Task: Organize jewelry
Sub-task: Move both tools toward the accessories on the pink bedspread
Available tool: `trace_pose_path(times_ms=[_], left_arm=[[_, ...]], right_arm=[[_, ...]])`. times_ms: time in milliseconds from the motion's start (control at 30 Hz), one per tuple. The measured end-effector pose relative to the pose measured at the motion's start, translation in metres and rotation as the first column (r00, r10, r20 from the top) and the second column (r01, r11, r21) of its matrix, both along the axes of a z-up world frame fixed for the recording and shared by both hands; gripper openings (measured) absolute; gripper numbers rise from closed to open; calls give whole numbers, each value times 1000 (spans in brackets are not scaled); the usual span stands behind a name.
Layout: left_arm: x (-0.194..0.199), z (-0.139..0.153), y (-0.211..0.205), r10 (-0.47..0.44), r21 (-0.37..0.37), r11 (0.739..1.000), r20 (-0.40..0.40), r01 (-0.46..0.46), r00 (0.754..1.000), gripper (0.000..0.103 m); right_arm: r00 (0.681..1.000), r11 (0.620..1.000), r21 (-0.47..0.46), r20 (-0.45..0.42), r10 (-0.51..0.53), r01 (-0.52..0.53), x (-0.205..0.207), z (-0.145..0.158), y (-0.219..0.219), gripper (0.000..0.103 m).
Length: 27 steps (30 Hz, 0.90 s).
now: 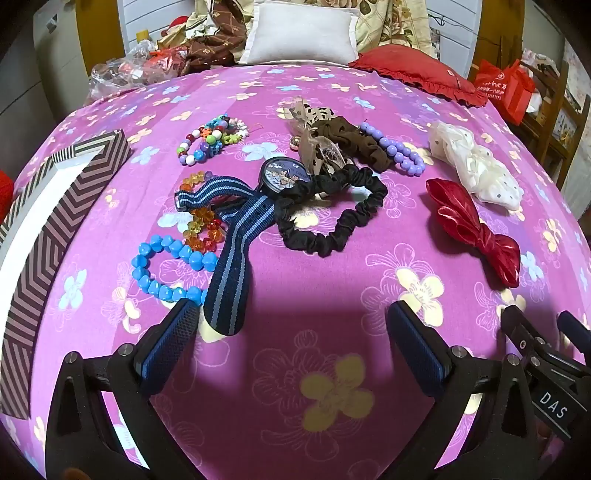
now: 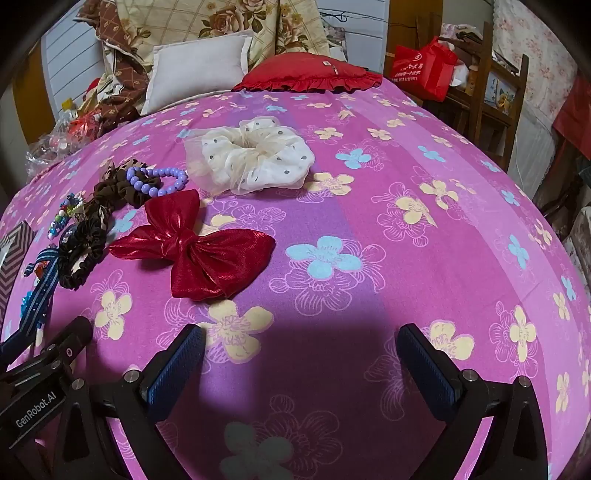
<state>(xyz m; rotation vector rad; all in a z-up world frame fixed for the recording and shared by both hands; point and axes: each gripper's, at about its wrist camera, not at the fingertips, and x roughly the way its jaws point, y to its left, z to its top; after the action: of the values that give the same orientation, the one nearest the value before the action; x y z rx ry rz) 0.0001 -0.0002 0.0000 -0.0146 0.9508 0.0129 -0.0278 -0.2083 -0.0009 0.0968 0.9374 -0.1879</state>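
Note:
Jewelry and hair pieces lie on a pink flowered bedsheet (image 1: 332, 288). A watch (image 1: 284, 175) with a blue striped strap (image 1: 236, 254) lies in the middle, its strap end just ahead of my left gripper (image 1: 291, 317), which is open and empty. Around it lie a blue bead bracelet (image 1: 166, 266), an orange bead bracelet (image 1: 203, 225), a multicolour bead bracelet (image 1: 210, 140), a black scrunchie (image 1: 332, 218), a brown scrunchie (image 1: 351, 140) and a purple bead bracelet (image 1: 399, 147). A red bow (image 2: 199, 251) and a white dotted scrunchie (image 2: 255, 158) lie ahead-left of my open, empty right gripper (image 2: 299, 336).
An open box with a chevron pattern (image 1: 48, 229) stands at the left of the sheet. Pillows (image 1: 303, 33), a red cushion (image 2: 310, 74) and bedding lie at the head of the bed. A wooden chair with a red bag (image 2: 424, 70) stands to the right.

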Motion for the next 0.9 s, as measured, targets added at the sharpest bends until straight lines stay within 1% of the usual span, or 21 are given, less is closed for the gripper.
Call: trace_pose_path(times_ms=[233, 367, 400, 467, 500, 600, 733, 800, 900], left_arm=[[-1, 0, 1, -6, -4, 1000, 1, 6, 1000, 103], [-3, 2, 2, -67, 0, 998, -10, 67, 998, 102], [-6, 3, 4, -82, 3, 997, -9, 82, 997, 101], [-15, 7, 8, -106, 3, 994, -13, 106, 994, 92], [-24, 11, 12, -115, 3, 993, -14, 115, 993, 92], [-45, 24, 23, -114, 0, 993, 28, 114, 993, 91], [-86, 55, 49, -78, 22, 997, 118, 76, 990, 91], [-104, 70, 64, -58, 12, 998, 153, 56, 986, 91], [-124, 82, 76, -41, 30, 999, 200, 36, 979, 91]], right_arm=[[1000, 1000, 0, 0, 0, 0, 1, 0, 0, 103], [1000, 1000, 1, 0, -1, 1, 1, 0, -1, 103], [1000, 1000, 1, 0, -1, 1, 1, 0, -1, 103], [1000, 1000, 0, 0, 0, 0, 1, 0, 0, 103], [1000, 1000, 0, 0, 0, 0, 1, 0, 0, 103], [1000, 1000, 0, 0, 0, 0, 1, 1, -1, 103], [1000, 1000, 0, 0, 1, -1, 0, 1, 1, 103], [1000, 1000, -1, -3, 3, -3, 0, 1, 1, 103], [999, 1000, 4, -32, 24, -24, 4, 3, 0, 103]])
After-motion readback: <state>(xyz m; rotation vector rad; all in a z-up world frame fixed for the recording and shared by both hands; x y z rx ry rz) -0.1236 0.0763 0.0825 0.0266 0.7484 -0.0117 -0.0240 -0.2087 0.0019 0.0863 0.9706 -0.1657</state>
